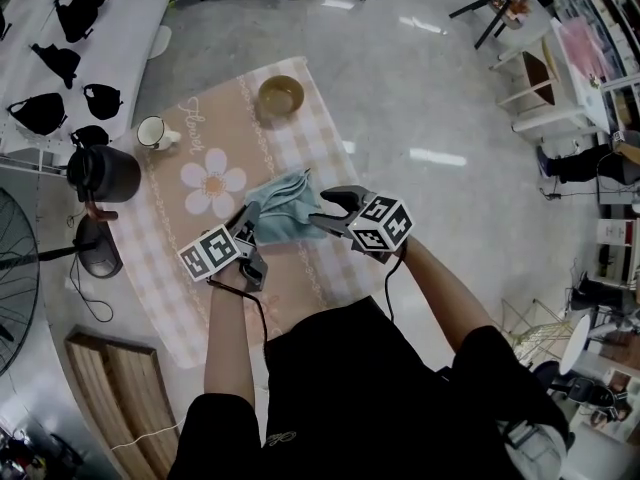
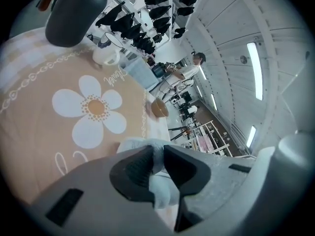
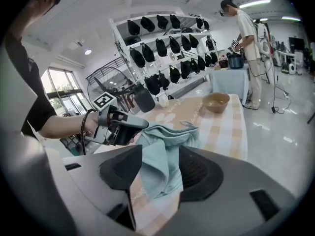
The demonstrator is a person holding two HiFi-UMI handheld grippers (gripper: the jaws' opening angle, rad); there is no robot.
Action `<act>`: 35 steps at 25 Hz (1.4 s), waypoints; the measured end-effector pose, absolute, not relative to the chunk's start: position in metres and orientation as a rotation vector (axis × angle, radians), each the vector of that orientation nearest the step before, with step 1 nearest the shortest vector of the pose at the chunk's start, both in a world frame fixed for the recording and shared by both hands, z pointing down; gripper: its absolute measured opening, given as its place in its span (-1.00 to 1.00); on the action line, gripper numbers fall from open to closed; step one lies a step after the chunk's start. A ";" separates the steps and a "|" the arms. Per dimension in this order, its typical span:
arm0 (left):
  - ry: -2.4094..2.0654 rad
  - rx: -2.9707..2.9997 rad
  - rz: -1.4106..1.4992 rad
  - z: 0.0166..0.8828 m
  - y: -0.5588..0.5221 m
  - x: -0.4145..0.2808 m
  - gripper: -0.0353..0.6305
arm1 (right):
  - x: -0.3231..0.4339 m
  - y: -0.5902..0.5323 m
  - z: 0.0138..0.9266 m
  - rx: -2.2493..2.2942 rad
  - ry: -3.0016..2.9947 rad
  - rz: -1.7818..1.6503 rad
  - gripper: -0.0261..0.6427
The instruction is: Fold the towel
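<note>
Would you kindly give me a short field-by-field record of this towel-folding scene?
surface: tablecloth, checked, with a flower print
towel: light blue, bunched up between the two grippers
left gripper: shut on the towel
right gripper: jaws wide apart, towel hanging between them, not pinched
also on cloth: brown bowl, white cup

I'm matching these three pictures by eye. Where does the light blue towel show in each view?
Head view: light blue towel bunched mid-picture on the checked tablecloth.
Left gripper view: bottom centre, pinched in the left gripper.
Right gripper view: centre, hanging loose inside the open right gripper.
Shared landmark: the brown bowl, beyond the towel in every view.
</note>
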State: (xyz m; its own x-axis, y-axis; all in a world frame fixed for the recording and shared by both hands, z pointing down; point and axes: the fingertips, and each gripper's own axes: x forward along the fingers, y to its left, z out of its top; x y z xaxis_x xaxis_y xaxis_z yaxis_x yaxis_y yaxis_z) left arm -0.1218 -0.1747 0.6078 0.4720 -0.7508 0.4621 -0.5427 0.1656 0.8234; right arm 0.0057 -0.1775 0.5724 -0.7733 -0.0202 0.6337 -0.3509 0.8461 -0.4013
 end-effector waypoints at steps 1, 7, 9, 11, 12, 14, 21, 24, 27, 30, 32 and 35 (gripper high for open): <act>-1.187 1.494 -0.216 0.609 -0.174 -0.122 -0.73 | 0.003 -0.176 0.570 0.257 -2.392 0.673 -0.29; -1.186 1.463 -0.296 0.608 -0.177 -0.125 -0.71 | -0.004 -0.160 0.566 0.193 -2.417 0.545 -0.19; -1.179 1.458 -0.341 0.604 -0.180 -0.125 -0.66 | -0.002 -0.165 0.577 0.239 -2.382 0.503 -0.20; -1.172 1.469 -0.364 0.599 -0.181 -0.123 -0.46 | 0.000 -0.177 0.587 0.312 -2.344 0.480 -0.21; -1.174 1.480 -0.366 0.596 -0.181 -0.122 -0.34 | 0.000 -0.185 0.590 0.353 -2.332 0.482 -0.25; -1.189 1.507 -0.362 0.589 -0.179 -0.123 -0.27 | -0.001 -0.203 0.591 0.453 -2.324 0.506 -0.61; -1.303 1.581 -0.279 0.578 -0.167 -0.143 -0.23 | -0.010 -0.242 0.586 0.617 -2.358 0.658 -0.62; -1.390 1.636 -0.135 0.577 -0.158 -0.148 -0.23 | -0.010 -0.237 0.580 0.630 -2.383 0.617 -0.33; -1.429 1.687 -0.024 0.577 -0.148 -0.145 -0.23 | -0.007 -0.225 0.571 0.643 -2.404 0.559 -0.31; -1.460 1.715 0.030 0.573 -0.137 -0.139 -0.23 | 0.001 -0.214 0.559 0.676 -2.415 0.513 -0.31; -1.474 1.730 0.067 0.571 -0.129 -0.135 -0.23 | 0.009 -0.207 0.552 0.700 -2.420 0.486 -0.31; -1.460 1.769 0.112 0.568 -0.113 -0.124 -0.25 | 0.023 -0.194 0.544 0.755 -2.414 0.475 -0.31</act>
State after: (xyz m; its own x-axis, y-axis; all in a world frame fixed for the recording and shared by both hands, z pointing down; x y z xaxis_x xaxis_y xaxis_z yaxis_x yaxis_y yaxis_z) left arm -0.1239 -0.1133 0.5676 0.3237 -0.7783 0.5380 -0.8514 0.0085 0.5244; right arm 0.0233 -0.1938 0.5441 -0.6843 -0.4080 0.6044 -0.6067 0.7784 -0.1614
